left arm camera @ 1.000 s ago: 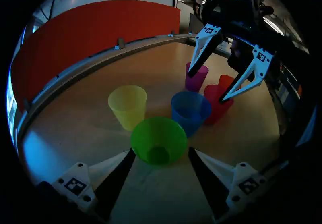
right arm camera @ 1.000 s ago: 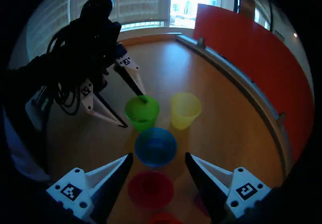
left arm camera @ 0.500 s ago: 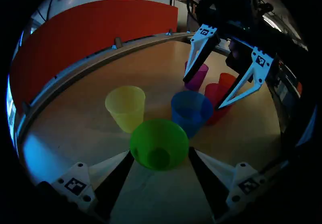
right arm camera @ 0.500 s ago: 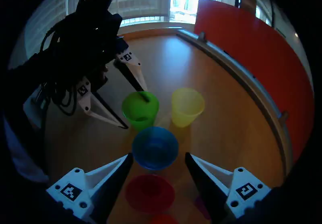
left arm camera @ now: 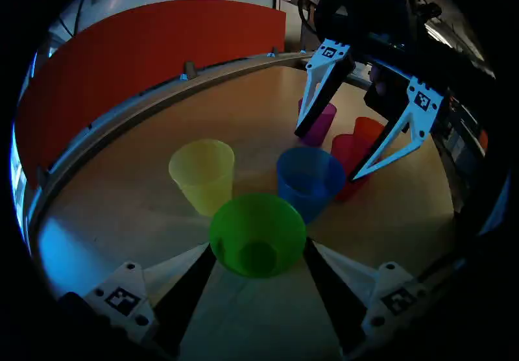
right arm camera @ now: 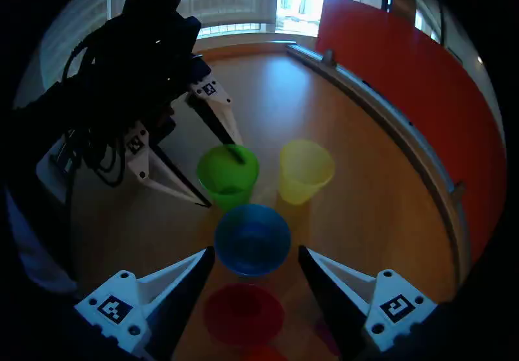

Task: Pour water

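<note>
My left tool [left arm camera: 257, 244] is spread wide, its fingers flanking the green cup [left arm camera: 257, 231] at the rim; I cannot tell whether they touch it. My right tool [right arm camera: 255, 250] is also wide apart and grips nothing, with the blue cup [right arm camera: 253, 239] between its tips. Both cups stand upright on the wooden surface [left arm camera: 130, 192]. The yellow cup [left arm camera: 202, 173] stands beside them and the red cup [right arm camera: 243, 312] next to the blue one.
</note>
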Demonstrator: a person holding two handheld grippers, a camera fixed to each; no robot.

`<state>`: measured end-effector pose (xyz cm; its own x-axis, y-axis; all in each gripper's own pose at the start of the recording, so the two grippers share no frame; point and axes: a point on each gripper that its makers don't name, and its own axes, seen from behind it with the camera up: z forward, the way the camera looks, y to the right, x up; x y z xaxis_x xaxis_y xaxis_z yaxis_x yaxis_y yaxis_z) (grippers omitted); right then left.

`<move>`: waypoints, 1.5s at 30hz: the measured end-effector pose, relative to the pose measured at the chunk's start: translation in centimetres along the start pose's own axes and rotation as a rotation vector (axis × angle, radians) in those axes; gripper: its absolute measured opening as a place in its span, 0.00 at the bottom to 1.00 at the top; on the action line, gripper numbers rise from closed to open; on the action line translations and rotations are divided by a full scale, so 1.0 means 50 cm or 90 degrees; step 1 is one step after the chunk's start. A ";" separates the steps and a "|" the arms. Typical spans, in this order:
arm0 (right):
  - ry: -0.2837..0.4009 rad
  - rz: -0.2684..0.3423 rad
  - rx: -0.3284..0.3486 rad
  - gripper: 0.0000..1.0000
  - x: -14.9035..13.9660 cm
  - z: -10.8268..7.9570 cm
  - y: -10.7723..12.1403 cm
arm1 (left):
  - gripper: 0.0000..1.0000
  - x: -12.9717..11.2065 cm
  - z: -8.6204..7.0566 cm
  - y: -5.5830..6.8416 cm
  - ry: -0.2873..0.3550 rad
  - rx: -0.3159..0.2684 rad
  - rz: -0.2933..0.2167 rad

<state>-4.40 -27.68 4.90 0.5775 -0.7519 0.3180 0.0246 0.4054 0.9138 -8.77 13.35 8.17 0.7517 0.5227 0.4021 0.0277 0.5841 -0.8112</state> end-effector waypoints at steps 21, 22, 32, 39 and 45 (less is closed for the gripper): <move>-0.018 -0.009 0.001 1.00 -0.005 0.016 -0.005 | 0.84 0.009 -0.004 -0.005 0.009 0.003 -0.006; -0.019 -0.010 0.001 1.00 -0.005 0.018 -0.006 | 0.84 0.010 -0.005 -0.004 0.010 0.003 -0.005; -0.025 -0.001 0.002 1.00 -0.006 0.042 -0.009 | 0.84 0.020 -0.018 -0.001 0.018 0.004 -0.006; -0.028 0.000 -0.001 1.00 -0.008 0.057 -0.009 | 0.84 0.021 -0.026 -0.004 0.020 0.009 -0.005; -0.030 0.001 -0.003 1.00 -0.010 0.067 -0.010 | 0.84 0.025 -0.030 -0.002 0.024 0.009 -0.006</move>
<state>-7.44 -29.24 5.14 0.5388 -0.7746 0.3312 0.0280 0.4094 0.9119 -6.86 13.00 8.14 0.7758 0.4935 0.3932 0.0258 0.5977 -0.8013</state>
